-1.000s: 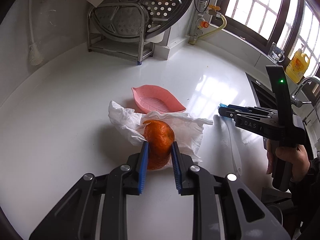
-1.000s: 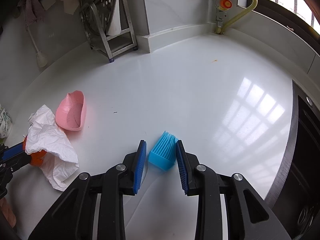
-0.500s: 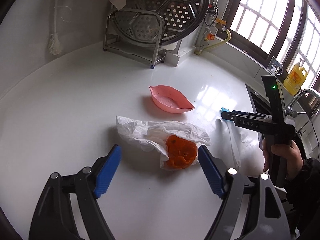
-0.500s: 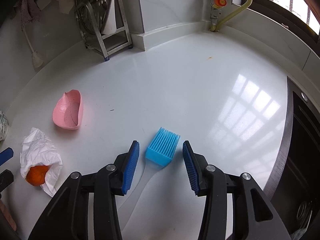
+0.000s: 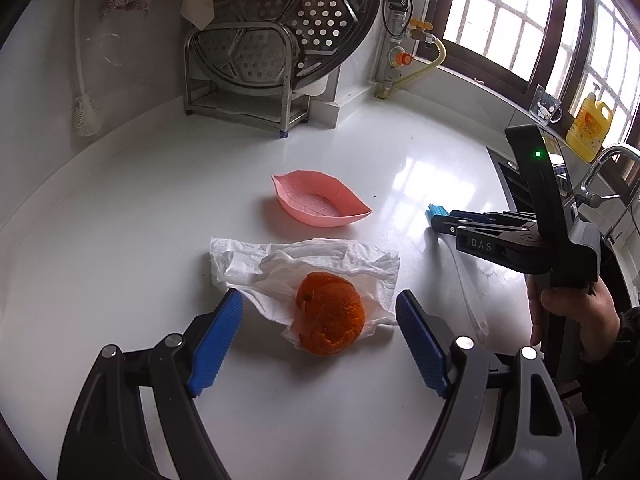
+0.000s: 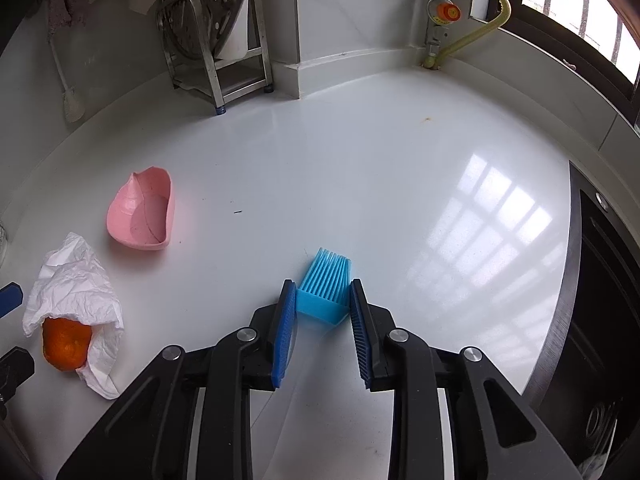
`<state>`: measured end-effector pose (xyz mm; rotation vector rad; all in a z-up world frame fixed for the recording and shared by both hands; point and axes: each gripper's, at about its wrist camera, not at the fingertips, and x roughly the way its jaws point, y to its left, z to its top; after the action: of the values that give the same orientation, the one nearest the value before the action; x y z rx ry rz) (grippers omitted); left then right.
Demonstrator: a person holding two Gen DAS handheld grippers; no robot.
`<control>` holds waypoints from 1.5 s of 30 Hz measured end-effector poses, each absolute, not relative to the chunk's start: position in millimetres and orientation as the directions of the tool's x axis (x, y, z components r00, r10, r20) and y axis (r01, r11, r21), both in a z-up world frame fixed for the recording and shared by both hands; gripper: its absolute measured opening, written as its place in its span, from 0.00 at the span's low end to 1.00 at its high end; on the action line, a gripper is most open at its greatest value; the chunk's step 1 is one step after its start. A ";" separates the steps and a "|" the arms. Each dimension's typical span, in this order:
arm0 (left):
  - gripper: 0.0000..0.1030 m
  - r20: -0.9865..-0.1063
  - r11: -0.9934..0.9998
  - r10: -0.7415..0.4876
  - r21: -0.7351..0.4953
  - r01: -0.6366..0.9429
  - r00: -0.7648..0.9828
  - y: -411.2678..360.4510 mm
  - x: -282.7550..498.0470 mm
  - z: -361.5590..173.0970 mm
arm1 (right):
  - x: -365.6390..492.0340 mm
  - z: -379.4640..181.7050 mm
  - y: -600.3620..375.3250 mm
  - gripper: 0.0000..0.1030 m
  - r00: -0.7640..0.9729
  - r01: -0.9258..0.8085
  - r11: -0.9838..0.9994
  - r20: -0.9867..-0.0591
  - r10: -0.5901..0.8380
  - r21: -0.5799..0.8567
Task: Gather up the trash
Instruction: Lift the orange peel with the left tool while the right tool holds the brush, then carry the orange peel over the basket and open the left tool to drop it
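Overhead, barred windows (image 5: pixel 500 12) beyond a glossy white countertop (image 6: pixel 360 168), sink (image 6: pixel 608 300) alongside.

A torn, cupped piece of orange citrus peel (image 5: pixel 330 314) lies on the near edge of a crumpled white paper tissue (image 5: pixel 304 266), which is spread flat on the glossy white countertop (image 5: pixel 160 208), just near of a pink leaf-shaped plastic dish (image 5: pixel 320 204).

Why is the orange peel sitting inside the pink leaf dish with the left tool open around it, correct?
Not in the dish. The left wrist view shows the orange peel lying on the crumpled white tissue, nearer the camera than the empty pink leaf dish. The left tool is open around it.
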<state>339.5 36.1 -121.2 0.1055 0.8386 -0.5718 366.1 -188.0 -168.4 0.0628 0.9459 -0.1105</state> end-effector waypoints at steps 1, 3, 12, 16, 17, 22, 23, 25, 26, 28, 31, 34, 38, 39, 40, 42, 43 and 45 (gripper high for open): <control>0.73 -0.729 0.839 -0.440 -0.126 0.529 0.525 31.8 338.8 -122.0 | 365.9 -168.5 -189.1 0.26 0.580 0.126 0.992 -0.812 -0.067 0.008; 0.70 -0.733 0.829 -0.442 -0.115 0.547 0.516 23.3 337.2 -123.8 | 365.2 -168.6 -190.2 0.26 0.581 0.130 0.991 -0.812 -0.065 0.013; 0.48 -0.768 0.809 -0.426 -0.087 0.582 0.478 2.5 332.0 -139.5 | 360.6 -168.9 -193.7 0.26 0.590 0.143 0.989 -0.806 -0.053 0.040; 0.22 -0.784 0.811 -0.420 -0.099 0.576 0.457 2.7 337.9 -145.3 | 360.4 -169.0 -195.0 0.26 0.592 0.144 0.989 -0.804 -0.049 0.046; 0.20 -0.789 0.811 -0.417 -0.100 0.576 0.451 2.4 338.2 -146.7 | 360.2 -169.1 -195.2 0.26 0.593 0.144 0.988 -0.804 -0.047 0.049; 0.15 -0.783 0.814 -0.429 -0.119 0.569 0.451 8.4 336.4 -142.4 | 357.8 -168.8 -197.3 0.26 0.598 0.148 0.986 -0.801 -0.027 0.077; 0.15 -0.781 0.814 -0.432 -0.121 0.568 0.452 9.9 335.3 -140.2 | 357.1 -168.8 -197.3 0.26 0.599 0.149 0.985 -0.800 -0.023 0.083; 0.15 -0.777 0.814 -0.436 -0.124 0.568 0.454 12.4 332.7 -135.6 | 355.2 -168.8 -197.1 0.25 0.604 0.150 0.984 -0.797 -0.015 0.095; 0.15 -0.775 0.814 -0.438 -0.126 0.568 0.455 13.7 331.6 -133.1 | 353.8 -168.2 -197.3 0.25 0.608 0.151 0.983 -0.794 -0.011 0.102; 0.15 -0.771 0.813 -0.444 -0.131 0.568 0.457 16.2 329.4 -127.7 | 351.3 -166.7 -197.1 0.25 0.618 0.154 0.981 -0.786 -0.004 0.116; 0.15 -0.765 0.811 -0.451 -0.137 0.569 0.459 19.5 325.5 -120.3 | 347.5 -163.7 -196.6 0.25 0.627 0.157 0.977 -0.779 0.017 0.148; 0.15 -0.758 0.809 -0.460 -0.142 0.571 0.463 21.6 322.5 -113.0 | 342.8 -158.7 -195.9 0.25 0.640 0.159 0.972 -0.768 0.031 0.172; 0.15 -0.749 0.806 -0.470 -0.148 0.573 0.468 23.9 316.5 -103.0 | 336.8 -151.9 -195.3 0.25 0.655 0.162 0.966 -0.754 0.049 0.204; 0.15 -0.746 0.806 -0.471 -0.147 0.574 0.470 24.5 315.6 -100.3 | 335.6 -150.2 -195.0 0.25 0.658 0.162 0.964 -0.751 0.054 0.211; 0.15 -0.744 0.806 -0.472 -0.146 0.574 0.473 25.4 314.9 -97.6 | 334.1 -148.7 -194.7 0.25 0.660 0.162 0.963 -0.749 0.057 0.215; 0.14 -0.740 0.807 -0.471 -0.142 0.574 0.479 27.3 314.2 -91.8 | 331.1 -145.2 -193.8 0.25 0.664 0.163 0.962 -0.746 0.058 0.220; 0.14 -0.739 0.808 -0.469 -0.138 0.573 0.484 28.8 314.6 -89.5 | 329.4 -143.5 -193.5 0.25 0.666 0.165 0.961 -0.744 0.058 0.223; 0.14 -0.737 0.811 -0.468 -0.140 0.568 0.487 31.8 316.7 -83.9 | 326.0 -139.6 -193.0 0.25 0.668 0.167 0.959 -0.741 0.061 0.229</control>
<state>316.7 31.8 -83.9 0.1288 0.8545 -0.6325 326.0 -193.0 -139.6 0.2899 0.8399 -0.0607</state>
